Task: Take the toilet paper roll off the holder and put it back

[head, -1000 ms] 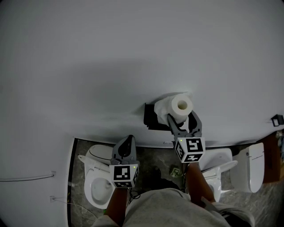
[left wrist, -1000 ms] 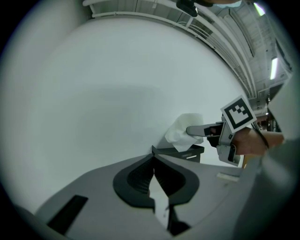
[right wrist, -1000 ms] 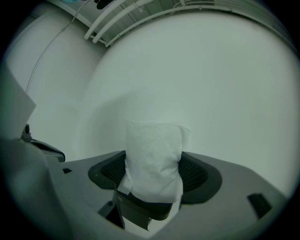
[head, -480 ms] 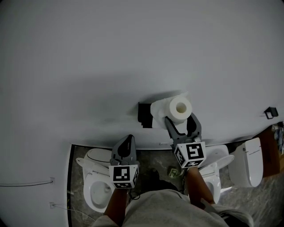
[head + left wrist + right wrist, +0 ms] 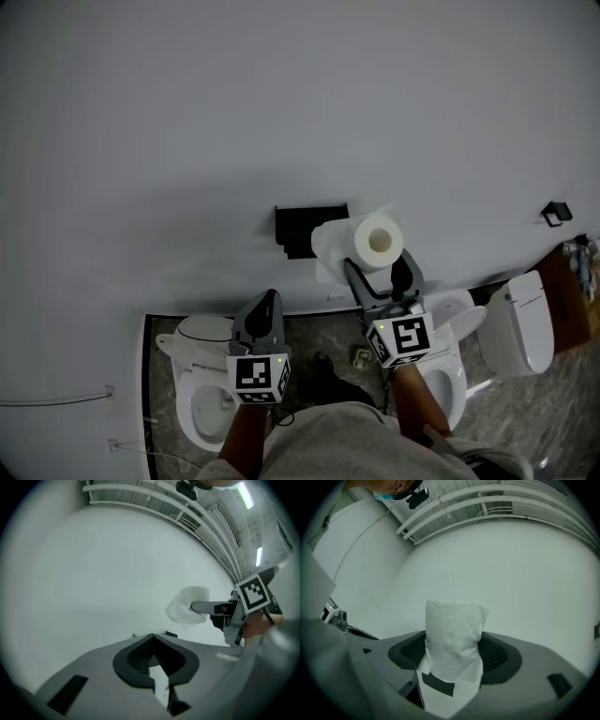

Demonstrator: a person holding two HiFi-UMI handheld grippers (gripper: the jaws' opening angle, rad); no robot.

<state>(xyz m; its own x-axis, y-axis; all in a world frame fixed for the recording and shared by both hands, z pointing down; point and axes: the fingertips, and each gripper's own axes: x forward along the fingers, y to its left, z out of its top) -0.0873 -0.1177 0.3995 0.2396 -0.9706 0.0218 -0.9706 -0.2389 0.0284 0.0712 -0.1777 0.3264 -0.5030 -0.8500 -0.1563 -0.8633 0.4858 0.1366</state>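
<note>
A white toilet paper roll [image 5: 378,242] with a loose sheet hanging from it is held just right of the black wall holder [image 5: 309,228], apart from it. My right gripper [image 5: 380,274] is shut on the roll, one finger on each side. In the right gripper view the roll [image 5: 453,637] stands upright between the jaws of the right gripper [image 5: 454,654] and hides their tips. My left gripper [image 5: 263,314] hangs lower left with its jaws together and nothing in them. From the left gripper [image 5: 154,660] view, the roll [image 5: 187,605] shows at the right.
A plain white wall fills most of the head view. Below stand a toilet [image 5: 202,384] at left, another toilet [image 5: 448,356] under the right gripper and a third toilet [image 5: 525,323] at far right. A small black hook [image 5: 555,213] sits on the wall at right.
The right gripper has drawn the roll off the holder, toward me and slightly right; the holder's black face now shows uncovered. The left gripper has barely moved.
</note>
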